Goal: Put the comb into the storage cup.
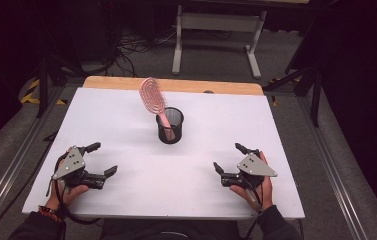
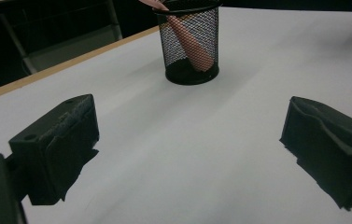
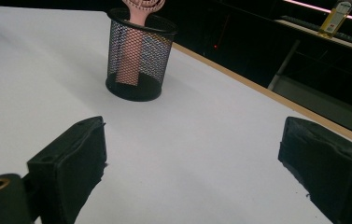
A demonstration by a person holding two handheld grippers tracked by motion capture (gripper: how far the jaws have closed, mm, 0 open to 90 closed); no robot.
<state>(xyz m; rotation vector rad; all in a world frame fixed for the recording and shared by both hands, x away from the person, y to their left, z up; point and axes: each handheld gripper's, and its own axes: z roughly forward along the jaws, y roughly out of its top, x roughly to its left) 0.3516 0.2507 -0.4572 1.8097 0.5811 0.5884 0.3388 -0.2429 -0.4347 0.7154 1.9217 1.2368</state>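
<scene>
While both jaws gape, pink slotted hairbrush (image 1: 154,99) stands in black mesh cup (image 1: 170,126).

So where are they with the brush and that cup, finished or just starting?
The pink plastic hairbrush stands handle-down in the black mesh cup, so that part looks done. Nothing is in hand: the left claw and right claw rest open on the white table, apart from the cup. Nothing visible seems left.

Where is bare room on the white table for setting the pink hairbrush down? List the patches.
The white table is bare left and right of the black mesh cup, and between the left gripper and right gripper. The one occupied spot is the cup holding the pink hairbrush.
</scene>
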